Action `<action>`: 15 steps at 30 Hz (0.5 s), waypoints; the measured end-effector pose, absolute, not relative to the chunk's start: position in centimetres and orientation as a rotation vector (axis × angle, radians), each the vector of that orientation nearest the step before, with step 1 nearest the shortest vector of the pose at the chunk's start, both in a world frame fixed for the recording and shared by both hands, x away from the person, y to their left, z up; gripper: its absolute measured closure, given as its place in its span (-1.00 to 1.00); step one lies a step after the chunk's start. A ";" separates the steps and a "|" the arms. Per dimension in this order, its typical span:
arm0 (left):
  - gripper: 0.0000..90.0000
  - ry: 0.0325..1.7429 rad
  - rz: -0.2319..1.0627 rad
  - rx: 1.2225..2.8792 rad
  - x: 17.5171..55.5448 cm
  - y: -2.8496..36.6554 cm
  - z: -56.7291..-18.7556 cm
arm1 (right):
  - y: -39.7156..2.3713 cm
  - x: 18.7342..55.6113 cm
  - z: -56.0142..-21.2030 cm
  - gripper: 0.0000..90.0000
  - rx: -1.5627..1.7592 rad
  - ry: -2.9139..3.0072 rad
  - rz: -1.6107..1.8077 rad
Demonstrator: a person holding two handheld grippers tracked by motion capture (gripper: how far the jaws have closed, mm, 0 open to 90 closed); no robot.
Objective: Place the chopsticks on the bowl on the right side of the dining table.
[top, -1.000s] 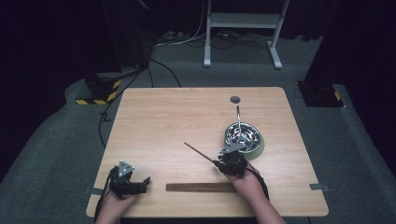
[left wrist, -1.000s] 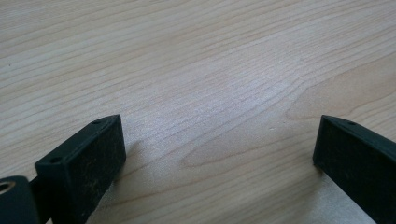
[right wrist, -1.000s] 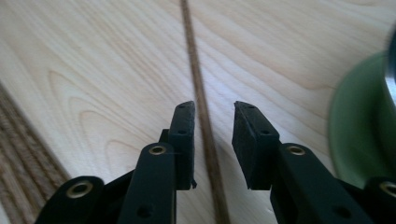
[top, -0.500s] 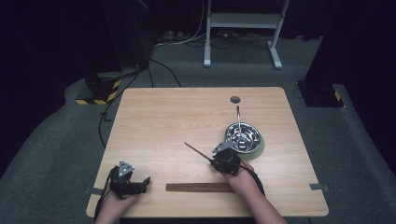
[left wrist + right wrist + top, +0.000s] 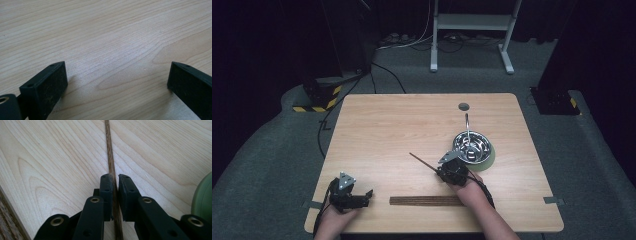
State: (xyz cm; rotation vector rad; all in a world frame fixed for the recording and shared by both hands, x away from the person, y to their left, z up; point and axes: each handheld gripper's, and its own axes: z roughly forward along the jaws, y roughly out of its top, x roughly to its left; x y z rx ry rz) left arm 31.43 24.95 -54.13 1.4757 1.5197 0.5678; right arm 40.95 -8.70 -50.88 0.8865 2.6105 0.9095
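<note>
A thin dark wooden stick (image 5: 422, 161) lies slanted on the table, left of the bowl. My right gripper (image 5: 439, 170) is at its near end. In the right gripper view the stick (image 5: 108, 145) runs straight away from my right gripper (image 5: 114, 178). The jaws have just been closing and now pinch it between their pads. My left gripper (image 5: 368, 196) rests at the table's front left corner. Its jaws stand wide open over bare wood (image 5: 117, 75), with nothing between them.
A metal bowl (image 5: 472, 145) sits on a green pad (image 5: 489, 159) right of the right gripper, and a utensil handle (image 5: 467, 125) sticks out toward the back. A row of dark sticks (image 5: 426, 200) lies along the front edge. A round hole (image 5: 463, 106) marks the far side.
My right gripper has shifted slightly left onto the stick's near end. The stick, the bowl and my left gripper have stayed where they were.
</note>
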 end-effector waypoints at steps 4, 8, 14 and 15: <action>-0.93 1.517 0.571 1.486 31.4 25.0 -54.1 | -8.7 41.1 -50.9 0.81 0.868 2.616 0.913; -0.93 1.518 0.573 1.476 31.4 25.0 -54.1 | -8.4 41.1 -50.8 0.82 0.848 2.627 0.898; -0.92 1.518 0.573 1.479 31.4 25.0 -54.1 | -8.3 41.1 -50.8 0.86 0.819 2.634 0.883; -0.92 1.518 0.573 1.485 31.3 25.0 -54.1 | -8.3 41.1 -50.8 0.86 0.817 2.633 0.881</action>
